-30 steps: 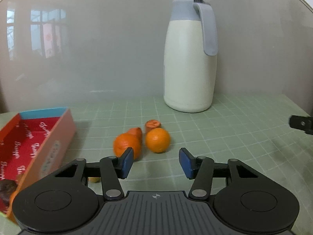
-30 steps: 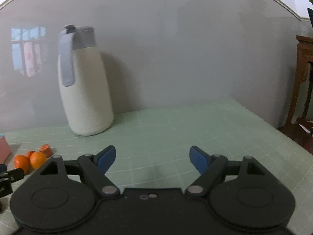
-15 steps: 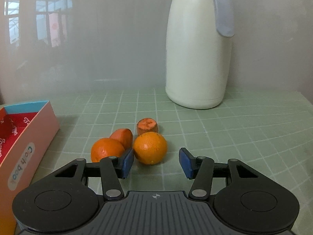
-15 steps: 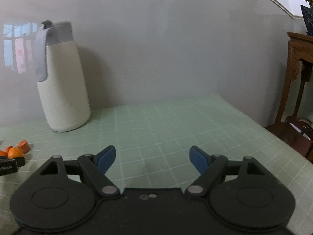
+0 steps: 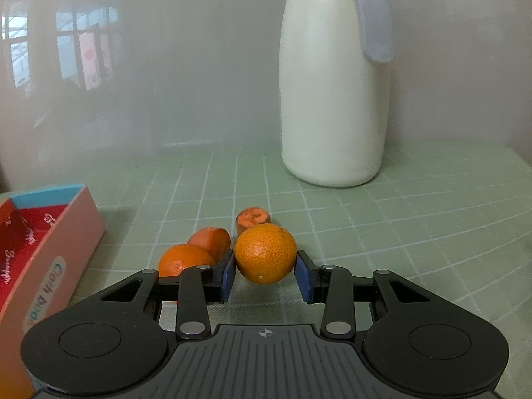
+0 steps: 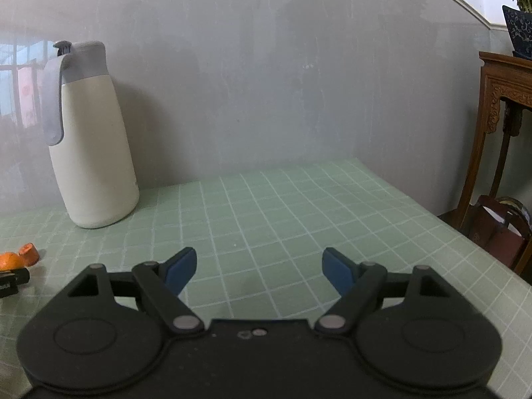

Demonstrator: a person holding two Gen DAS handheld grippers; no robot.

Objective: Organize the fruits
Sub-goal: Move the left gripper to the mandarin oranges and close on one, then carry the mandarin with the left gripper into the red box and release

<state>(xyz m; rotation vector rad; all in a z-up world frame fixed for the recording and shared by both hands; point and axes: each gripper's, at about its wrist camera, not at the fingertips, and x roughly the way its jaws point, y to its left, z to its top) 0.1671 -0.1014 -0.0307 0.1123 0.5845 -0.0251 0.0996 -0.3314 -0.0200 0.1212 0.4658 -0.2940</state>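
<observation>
In the left wrist view my left gripper [image 5: 265, 274] has its blue pads on both sides of an orange [image 5: 265, 252] on the green grid mat; the jaws are closed against it. A second orange [image 5: 184, 264] lies left of it, partly behind my left finger. Two cut orange-red pieces lie behind: one [image 5: 210, 241] left, one [image 5: 252, 218] farther back. In the right wrist view my right gripper [image 6: 256, 269] is open and empty above the mat; the fruit [image 6: 10, 260] shows at the far left edge.
A pink box with a red inside [image 5: 43, 242] stands left of the fruit. A tall cream jug with a grey lid and handle [image 5: 332, 99] stands at the back by the wall. A wooden side table [image 6: 502, 126] stands beyond the mat's right edge.
My left gripper has moved forward and closed its jaws around the right orange. The right gripper's view has turned slightly left, its jaws unchanged.
</observation>
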